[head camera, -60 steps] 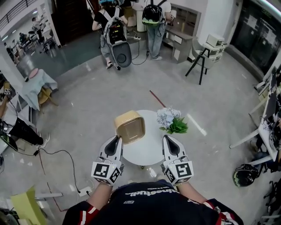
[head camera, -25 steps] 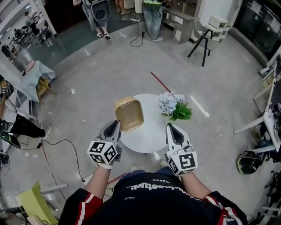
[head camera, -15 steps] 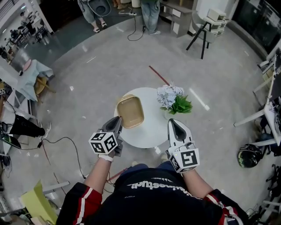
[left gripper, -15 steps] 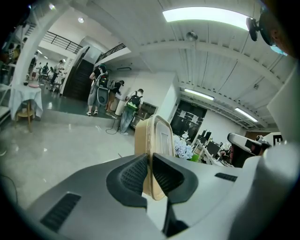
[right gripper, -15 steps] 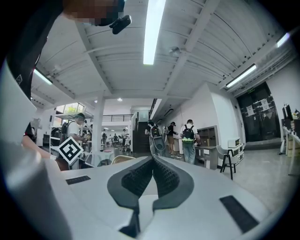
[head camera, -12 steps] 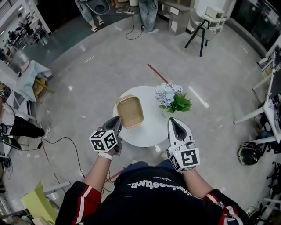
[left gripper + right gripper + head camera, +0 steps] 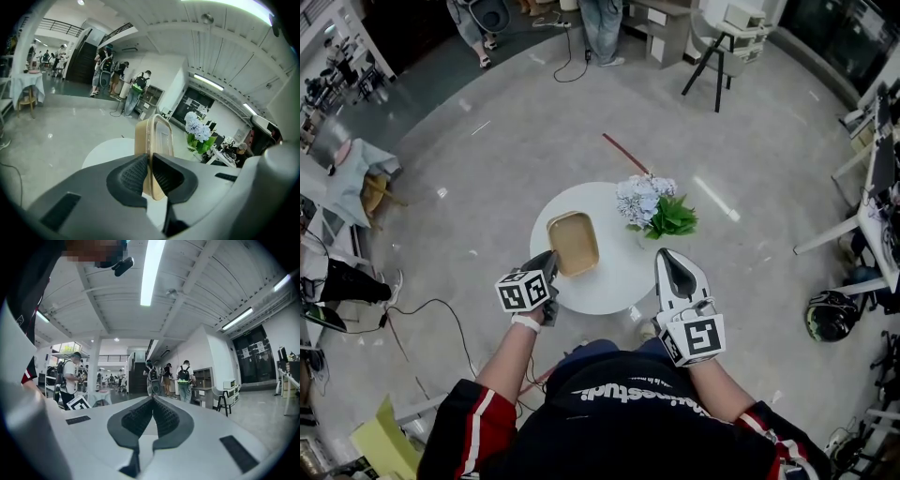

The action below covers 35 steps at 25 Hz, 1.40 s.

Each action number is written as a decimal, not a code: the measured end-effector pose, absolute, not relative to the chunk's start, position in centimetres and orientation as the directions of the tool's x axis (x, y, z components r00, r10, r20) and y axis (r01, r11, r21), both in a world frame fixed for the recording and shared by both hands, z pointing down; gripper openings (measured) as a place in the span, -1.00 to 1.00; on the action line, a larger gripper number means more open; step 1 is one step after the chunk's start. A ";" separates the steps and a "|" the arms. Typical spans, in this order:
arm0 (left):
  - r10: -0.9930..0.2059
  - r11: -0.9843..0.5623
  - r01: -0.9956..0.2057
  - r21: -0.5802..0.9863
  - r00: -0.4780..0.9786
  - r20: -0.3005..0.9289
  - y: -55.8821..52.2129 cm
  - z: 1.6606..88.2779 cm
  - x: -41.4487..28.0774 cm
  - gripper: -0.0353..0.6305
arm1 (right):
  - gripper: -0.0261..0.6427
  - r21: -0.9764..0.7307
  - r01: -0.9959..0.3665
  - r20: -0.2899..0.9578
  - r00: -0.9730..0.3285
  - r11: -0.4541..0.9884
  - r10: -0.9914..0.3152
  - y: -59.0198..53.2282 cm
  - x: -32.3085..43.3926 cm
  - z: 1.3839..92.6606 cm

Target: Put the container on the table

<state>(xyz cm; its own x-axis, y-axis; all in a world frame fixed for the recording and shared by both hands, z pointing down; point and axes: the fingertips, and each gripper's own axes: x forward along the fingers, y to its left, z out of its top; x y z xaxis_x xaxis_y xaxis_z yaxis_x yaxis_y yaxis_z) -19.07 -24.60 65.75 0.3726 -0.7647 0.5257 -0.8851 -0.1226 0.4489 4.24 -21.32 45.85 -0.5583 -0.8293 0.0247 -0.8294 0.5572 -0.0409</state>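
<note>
Nearest you, your right gripper [image 7: 152, 405] is pressed together on nothing, while your left gripper [image 7: 151, 172] pinches the thin near rim of the tan, shallow rectangular plastic container [image 7: 154, 140]. It looks light and slightly springy, with a smooth lip that could slip, so the rim's middle is a sound hold. It sits over the left half of the round white table [image 7: 623, 281]; I cannot tell if it touches, and the pale-blue flower bunch [image 7: 652, 206] beyond is well apart.
</note>
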 end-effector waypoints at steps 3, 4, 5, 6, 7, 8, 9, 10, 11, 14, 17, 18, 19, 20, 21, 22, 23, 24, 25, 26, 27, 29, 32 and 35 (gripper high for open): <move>-0.747 -0.103 -0.877 0.469 0.379 0.546 -25.4 67.4 -18.9 -0.75 | -0.93 -0.036 -0.830 0.029 -0.558 0.557 -0.829 -21.7 4.5 46.1; -0.740 -0.093 -0.873 0.479 0.383 0.553 -25.7 68.1 -18.9 -0.75 | -0.93 -0.035 -0.830 0.030 -0.557 0.556 -0.830 -21.9 4.6 46.1; -0.733 -0.084 -0.867 0.491 0.387 0.560 -26.0 68.8 -18.8 -0.75 | -0.93 -0.034 -0.831 0.030 -0.556 0.555 -0.831 -22.0 4.7 46.1; -0.727 -0.075 -0.862 0.501 0.391 0.565 -26.3 69.4 -18.8 -0.75 | -0.93 -0.034 -0.832 0.030 -0.555 0.554 -0.832 -22.2 4.8 46.1; -0.721 -0.068 -0.860 0.506 0.393 0.571 -26.5 70.0 -18.7 -0.75 | -0.93 -0.034 -0.833 0.031 -0.554 0.553 -0.832 -22.3 4.8 46.1; -0.714 -0.062 -0.861 0.504 0.391 0.581 -26.7 70.5 -18.8 -0.75 | -0.93 -0.033 -0.833 0.033 -0.553 0.552 -0.832 -22.4 4.8 46.1; -0.706 -0.056 -0.865 0.499 0.388 0.592 -26.8 71.0 -18.9 -0.75 | -0.93 -0.031 -0.833 0.034 -0.553 0.552 -0.832 -22.5 4.8 46.1; -0.698 -0.050 -0.866 0.497 0.386 0.603 -26.8 71.6 -19.1 -0.75 | -0.93 -0.030 -0.833 0.034 -0.554 0.553 -0.832 -22.5 4.8 46.0; -0.691 -0.041 -0.866 0.499 0.385 0.612 -26.8 72.2 -19.3 -0.75 | -0.93 -0.028 -0.833 0.035 -0.554 0.553 -0.832 -22.5 4.8 46.0; -0.679 -0.008 -0.857 0.515 0.383 0.626 -27.0 74.0 -19.8 -0.75 | -0.93 -0.022 -0.836 0.037 -0.548 0.548 -0.836 -22.7 5.0 45.9; -0.661 0.028 -0.849 0.528 0.381 0.647 -27.0 76.1 -20.3 -0.75 | -0.93 -0.020 -0.842 0.038 -0.539 0.539 -0.841 -22.9 5.4 46.0; -0.657 0.039 -0.844 0.536 0.382 0.650 -27.0 76.6 -20.3 -0.75 | -0.93 -0.019 -0.844 0.038 -0.537 0.536 -0.843 -23.0 5.5 46.0; -0.655 0.046 -0.839 0.542 0.385 0.650 -27.0 77.0 -20.4 -0.75 | -0.93 -0.019 -0.845 0.036 -0.534 0.534 -0.845 -23.0 5.6 45.9; -0.653 0.049 -0.837 0.546 0.387 0.652 -27.0 77.3 -20.4 -0.75 | -0.93 -0.021 -0.847 0.031 -0.531 0.531 -0.847 -23.1 5.6 45.7; -0.649 0.051 -0.837 0.545 0.387 0.655 -27.0 77.7 -20.4 -0.75 | -0.93 -0.025 -0.849 0.023 -0.528 0.527 -0.849 -23.1 5.6 45.6; -0.644 0.054 -0.837 0.544 0.387 0.660 -26.9 78.1 -20.4 -0.75 | -0.93 -0.027 -0.851 0.020 -0.525 0.524 -0.851 -23.2 5.6 45.5; -0.640 0.061 -0.836 0.545 0.387 0.664 -26.9 78.6 -20.4 -0.75 | -0.93 -0.024 -0.851 0.026 -0.524 0.524 -0.851 -23.2 5.6 45.6; -0.637 0.070 -0.833 0.549 0.386 0.668 -26.8 79.1 -20.4 -0.75 | -0.93 -0.019 -0.851 0.036 -0.525 0.525 -0.850 -23.1 5.7 45.9; -0.634 0.081 -0.830 0.553 0.385 0.671 -26.7 79.6 -20.4 -0.75 | -0.93 -0.016 -0.851 0.041 -0.525 0.525 -0.850 -23.1 5.8 46.0; -0.631 0.093 -0.826 0.557 0.384 0.675 -26.6 80.1 -20.5 -0.75 | -0.93 -0.015 -0.851 0.043 -0.524 0.524 -0.850 -23.1 5.8 46.1; -0.626 0.105 -0.821 0.561 0.383 0.679 -26.4 80.6 -20.4 -0.75 | -0.93 -0.014 -0.852 0.044 -0.523 0.523 -0.851 -23.1 5.9 46.1; -0.617 0.129 -0.811 0.570 0.384 0.687 -26.0 81.3 -20.4 -0.75 | -0.93 -0.014 -0.854 0.044 -0.520 0.520 -0.853 -22.9 6.0 46.0; -0.611 0.160 -0.798 0.581 0.382 0.694 -25.8 82.2 -20.6 -0.75 | -0.93 -0.011 -0.858 0.047 -0.514 0.514 -0.856 -22.8 6.2 46.0; -0.610 0.170 -0.792 0.587 0.383 0.694 -26.0 82.6 -20.5 -0.75 | -0.93 -0.008 -0.863 0.049 -0.505 0.505 -0.862 -22.7 6.6 46.0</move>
